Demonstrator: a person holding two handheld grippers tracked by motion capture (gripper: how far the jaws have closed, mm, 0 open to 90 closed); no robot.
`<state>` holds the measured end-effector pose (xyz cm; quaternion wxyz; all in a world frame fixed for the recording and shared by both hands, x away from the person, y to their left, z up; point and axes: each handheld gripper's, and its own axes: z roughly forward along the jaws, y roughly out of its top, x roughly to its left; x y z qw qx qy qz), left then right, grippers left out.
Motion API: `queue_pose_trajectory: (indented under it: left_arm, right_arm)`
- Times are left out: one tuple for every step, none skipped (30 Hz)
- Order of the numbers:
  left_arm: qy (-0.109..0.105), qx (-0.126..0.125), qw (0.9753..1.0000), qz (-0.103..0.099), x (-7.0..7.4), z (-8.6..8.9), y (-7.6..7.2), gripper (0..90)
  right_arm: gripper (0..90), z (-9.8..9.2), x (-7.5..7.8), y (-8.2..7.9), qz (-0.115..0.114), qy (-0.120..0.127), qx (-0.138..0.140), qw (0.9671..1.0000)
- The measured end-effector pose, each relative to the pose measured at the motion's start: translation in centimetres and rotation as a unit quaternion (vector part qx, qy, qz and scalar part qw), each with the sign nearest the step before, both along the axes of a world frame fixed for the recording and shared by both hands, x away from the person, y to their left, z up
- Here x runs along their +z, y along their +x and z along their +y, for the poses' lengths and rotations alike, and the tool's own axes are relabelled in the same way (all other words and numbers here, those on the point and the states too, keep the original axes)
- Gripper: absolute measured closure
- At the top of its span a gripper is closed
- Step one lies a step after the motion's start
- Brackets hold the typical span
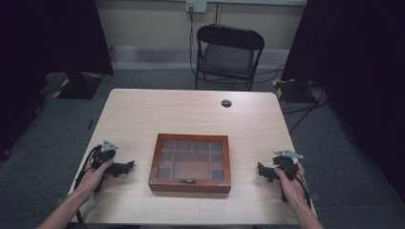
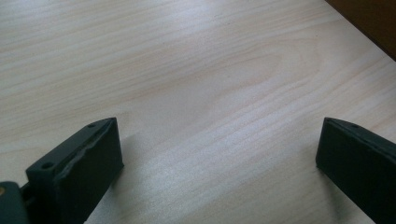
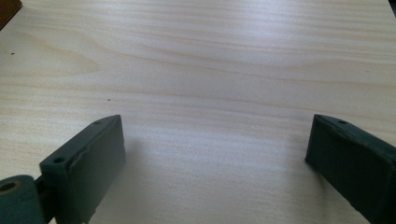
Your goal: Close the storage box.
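- A black folding metal chair (image 1: 229, 55) stood beyond the pale wooden table (image 1: 191, 112), well apart from the work.
- A shallow brown wooden box with a glass lid (image 1: 190, 162) sat shut at the table's near centre, compartments visible inside.
- The left gripper (image 1: 125, 167) and right gripper (image 1: 263, 171) flanked it, both with jaws wide apart, holding nothing.

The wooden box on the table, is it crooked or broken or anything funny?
Nothing stands out. The wooden box sits square to the table edge, glass lid shut, clasp facing the person, with no cracks or spills showing. The left tongs and right tongs rest open on bare wood either side, apart from it.
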<state>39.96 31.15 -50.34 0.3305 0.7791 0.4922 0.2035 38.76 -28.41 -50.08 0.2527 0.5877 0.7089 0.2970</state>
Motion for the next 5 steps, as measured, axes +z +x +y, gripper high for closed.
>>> queue_pose_trajectory:
  left_arm:
    - [0.004, -0.002, 1.0000, 0.000, 0.02, 0.05, 0.00, 0.0]
    - [0.004, -0.003, 1.0000, 0.000, 0.03, 0.06, 0.00, 0.0]
    - [-0.001, 0.000, 1.0000, 0.000, 0.00, 0.00, 0.00, 0.0]
    - [0.005, -0.004, 1.0000, 0.000, 0.04, 0.08, 0.02, 0.0]
    - [0.005, -0.004, 1.0000, 0.000, 0.04, 0.08, 0.02, 0.0]
  right_arm:
    - [2.0, 0.02, -0.01, 0.05, 0.000, -0.001, -0.001, 1.0000]
    - [1.3, 0.03, -0.01, 0.07, 0.001, -0.001, 0.002, 1.0000]
    - [0.6, 0.05, -0.01, 0.10, 0.004, -0.001, 0.003, 1.0000]
    - [0.0, 0.06, -0.01, 0.13, 0.004, -0.002, 0.004, 1.0000]
    - [0.0, 0.06, -0.01, 0.13, 0.004, -0.002, 0.004, 1.0000]
